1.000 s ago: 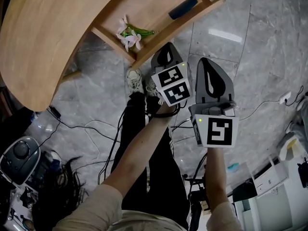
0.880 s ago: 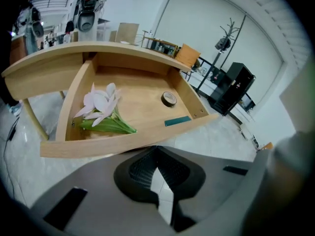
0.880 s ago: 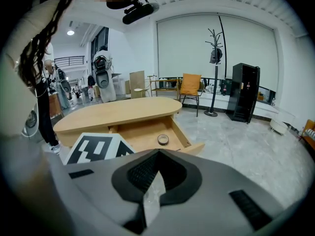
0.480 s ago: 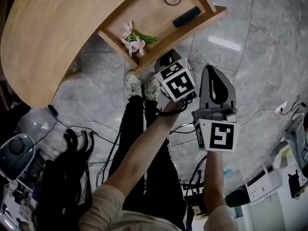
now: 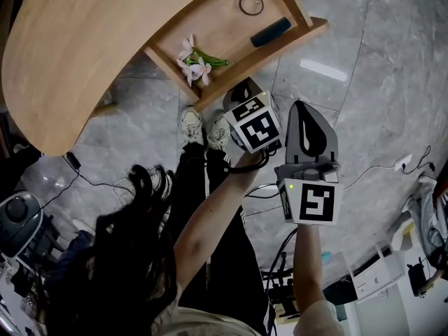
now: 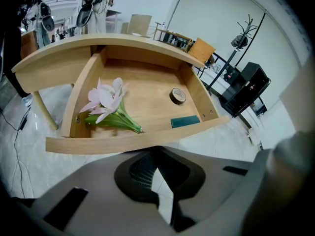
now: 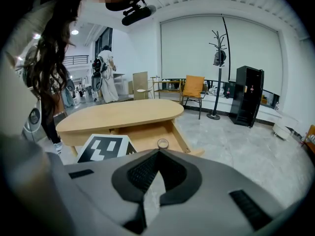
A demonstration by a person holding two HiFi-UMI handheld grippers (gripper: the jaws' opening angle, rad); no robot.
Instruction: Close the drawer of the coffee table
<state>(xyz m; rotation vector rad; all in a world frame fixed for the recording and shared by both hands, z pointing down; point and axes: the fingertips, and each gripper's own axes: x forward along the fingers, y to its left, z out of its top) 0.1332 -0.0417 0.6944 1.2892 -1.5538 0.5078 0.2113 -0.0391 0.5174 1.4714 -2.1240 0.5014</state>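
- seen from the head: drawer (image 5: 225, 30) of the wooden coffee table (image 5: 63, 54) pulled well out over the grey marble floor (image 5: 392, 82).
- lying apart inside the drawer: a pink flower (image 5: 194, 63) with a green stem toward one end, a tape roll (image 5: 251, 5) and a dark teal block (image 5: 271, 31) toward the other.
- holding the left gripper (image 5: 243, 91) just beside the drawer front (image 6: 123, 142), tip toward it; cannot tell whether touching.
- in the left gripper view, jaws brought together at the tip, nothing between them, with the drawer front spanning the view just ahead.
- holding the right gripper (image 5: 306, 114) beside the left one, farther back and apart from the drawer.
- right jaws likewise pressed together on nothing; beyond them, the table, the open drawer and the left gripper's marker cube (image 7: 106, 149).
- below the left gripper, white sneakers (image 5: 190, 124) on the floor.
- farther off in the right gripper view: a coat stand (image 7: 218, 58), an orange chair (image 7: 193, 90), a black cabinet (image 7: 248, 95).
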